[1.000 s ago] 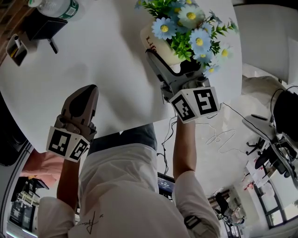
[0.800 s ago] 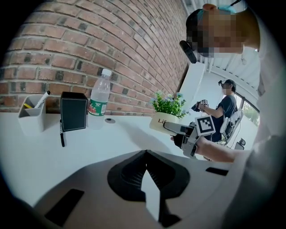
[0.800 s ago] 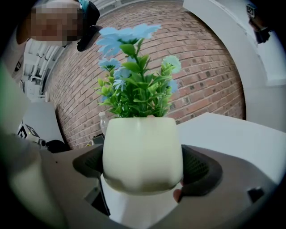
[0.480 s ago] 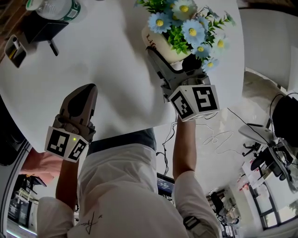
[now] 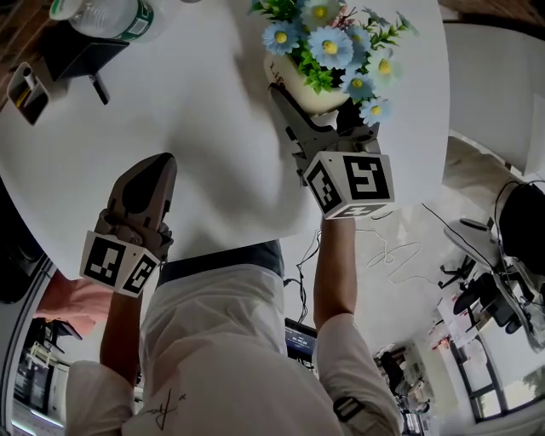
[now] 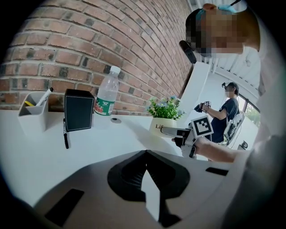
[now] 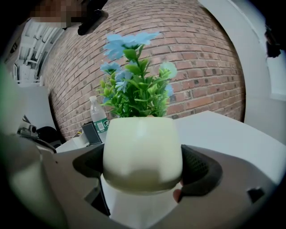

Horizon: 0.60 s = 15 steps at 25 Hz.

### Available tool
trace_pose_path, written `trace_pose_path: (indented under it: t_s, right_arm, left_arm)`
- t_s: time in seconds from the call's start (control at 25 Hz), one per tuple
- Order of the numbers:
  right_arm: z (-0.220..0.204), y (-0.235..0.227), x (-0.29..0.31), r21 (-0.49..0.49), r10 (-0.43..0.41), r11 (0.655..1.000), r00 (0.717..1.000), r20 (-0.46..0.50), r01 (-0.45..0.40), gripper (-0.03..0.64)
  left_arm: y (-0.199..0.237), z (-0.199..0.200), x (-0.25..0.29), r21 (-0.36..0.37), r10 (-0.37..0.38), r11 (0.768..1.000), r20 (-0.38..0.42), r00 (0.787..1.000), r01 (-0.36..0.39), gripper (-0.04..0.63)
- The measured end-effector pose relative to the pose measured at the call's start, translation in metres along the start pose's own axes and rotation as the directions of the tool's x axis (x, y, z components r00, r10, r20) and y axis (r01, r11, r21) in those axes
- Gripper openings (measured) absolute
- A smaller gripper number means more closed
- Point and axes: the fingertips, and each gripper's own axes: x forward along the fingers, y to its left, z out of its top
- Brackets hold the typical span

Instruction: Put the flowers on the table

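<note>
A cream pot [image 5: 300, 83] of blue daisies and green leaves [image 5: 328, 47] is held over the right part of the round white table [image 5: 213, 153]. My right gripper [image 5: 313, 107] is shut on the pot. In the right gripper view the pot [image 7: 142, 152] fills the gap between both jaws, with the flowers [image 7: 132, 80] rising above; whether its base touches the table is unclear. My left gripper [image 5: 160, 166] is shut on nothing, low over the table's near edge. From the left gripper [image 6: 145, 154] view the pot [image 6: 163, 125] shows across the table.
At the table's far left stand a water bottle [image 5: 106, 15], a black box [image 5: 77, 47] with a pen beside it, and a white pen holder [image 5: 25, 89]. A brick wall [image 6: 89, 44] backs the table. Cables [image 5: 400, 251] lie on the floor at right.
My right gripper has carried the pot a little farther in over the table, away from its edge. The left gripper has stayed where it was.
</note>
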Motion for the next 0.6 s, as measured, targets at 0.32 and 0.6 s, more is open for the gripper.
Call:
trace_pose_path:
  t_s: [0.32, 0.6]
  right_arm:
    - [-0.007, -0.003, 0.008, -0.029, -0.018, 0.999, 1.0, -0.026, 0.017, 0.505]
    - [-0.005, -0.007, 0.02, -0.058, -0.031, 0.998, 0.999, -0.042, 0.029, 0.505]
  left_arm:
    - [0.008, -0.003, 0.003, -0.009, 0.011, 1.0, -0.005, 1.0, -0.011, 0.005]
    - [0.014, -0.001, 0.002, -0.023, 0.029, 0.999, -0.002, 1.0, -0.029, 0.005]
